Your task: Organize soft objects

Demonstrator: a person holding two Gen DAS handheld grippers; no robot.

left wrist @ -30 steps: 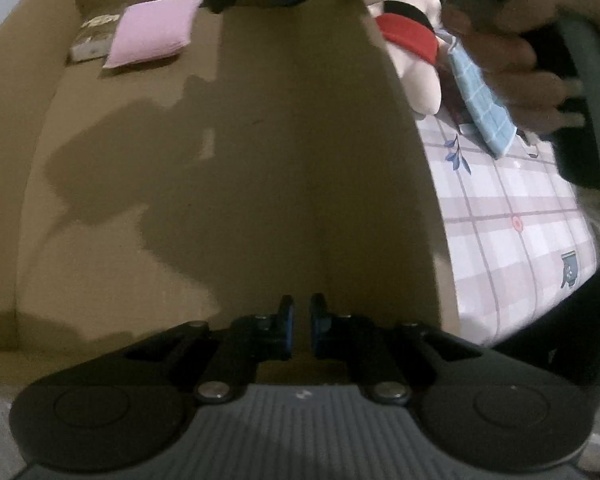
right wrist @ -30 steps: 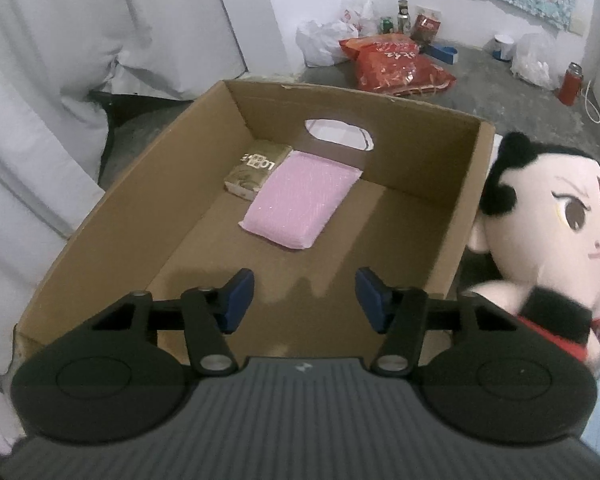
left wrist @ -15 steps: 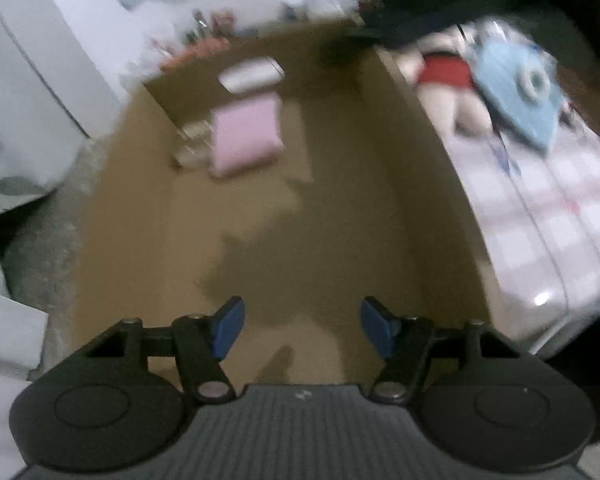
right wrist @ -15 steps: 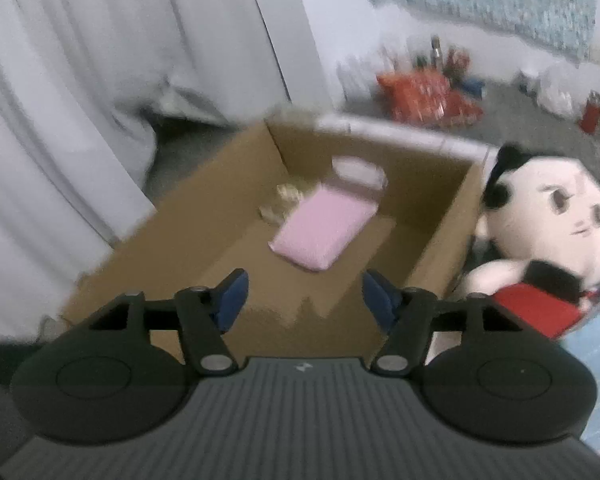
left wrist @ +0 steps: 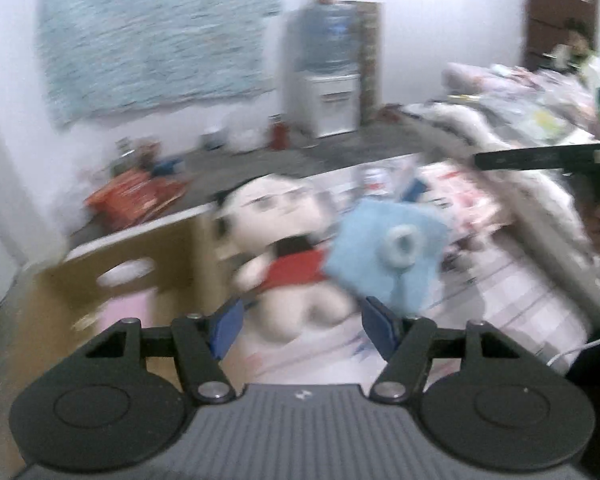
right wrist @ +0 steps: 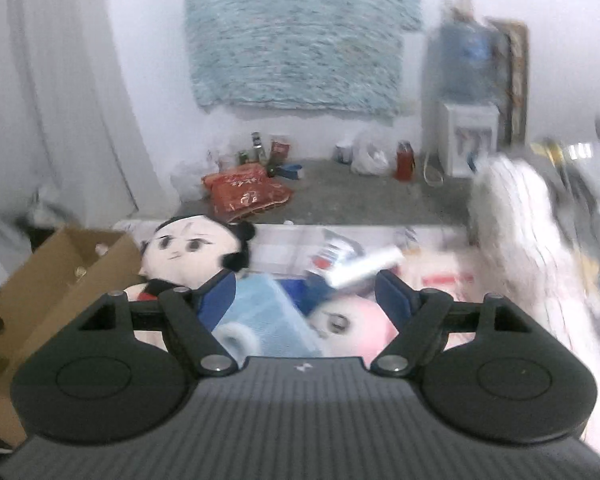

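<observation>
Bed with checked sheet [left wrist: 512,300], spanning the right and centre of both views, bearing the loose soft items; cardboard box [left wrist: 80,276] at the left, open-topped, its right wall just beside the bed edge, with a pink pad [left wrist: 128,312] lying on its floor; both views are motion-blurred, so fine contacts are uncertain. Plush doll [left wrist: 276,240], black-haired, red-clothed, lying on the sheet against the box's outer wall, head toward the far floor. Light-blue cushion [left wrist: 384,256] with a pale ring at its centre, just right of the doll and apparently overlapping its red clothing. Pink plush [right wrist: 360,328], seen only from the right wrist, beside the blue cushion and partly hidden behind the gripper body. Left gripper [left wrist: 300,328]: 2 blue pads spread apart, nothing between them, the doll's lower body lying beyond the gap. Right gripper [right wrist: 306,296]: jaws opening, wide apart, gripping nothing; the blue cushion and pink plush lie on the sheet below the gap. White tube-like item [right wrist: 364,266] on the sheet beyond the right gripper.
</observation>
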